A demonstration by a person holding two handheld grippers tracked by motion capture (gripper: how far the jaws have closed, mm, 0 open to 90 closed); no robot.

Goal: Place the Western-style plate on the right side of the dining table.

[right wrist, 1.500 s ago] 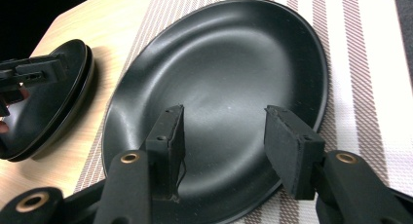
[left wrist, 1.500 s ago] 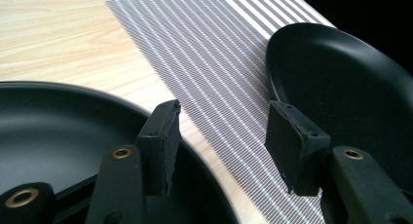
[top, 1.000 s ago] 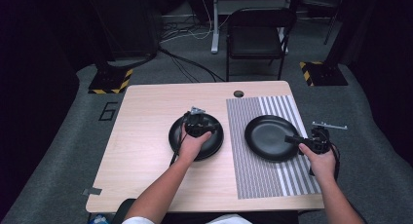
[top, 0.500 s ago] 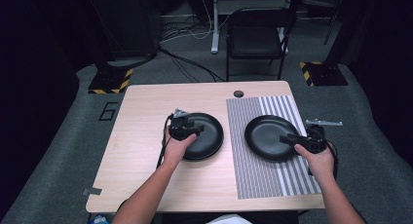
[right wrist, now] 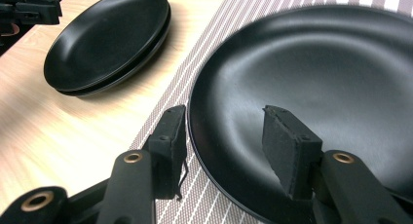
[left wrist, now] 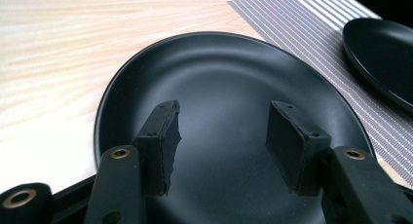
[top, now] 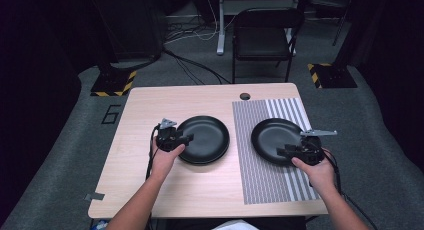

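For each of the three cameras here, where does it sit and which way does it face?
High view: above the person's side, facing forward and down on the table; both forearms show.
Left gripper view: rides the left hand-held gripper, open over the stacked black plates.
Right gripper view: rides the right hand-held gripper, open astride the rim of the black plate on the striped mat.
Both gripper views share the plates and mat.

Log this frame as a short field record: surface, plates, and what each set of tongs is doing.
surface: wooden table with a striped placemat on its right part
left plates: two black plates stacked, on bare wood
right plate: single black plate, on the placemat
left tongs: open, jaws over the near-left rim of the stack
right tongs: open, jaws straddling the single plate's rim, one outside, one inside
beyond table: black chair
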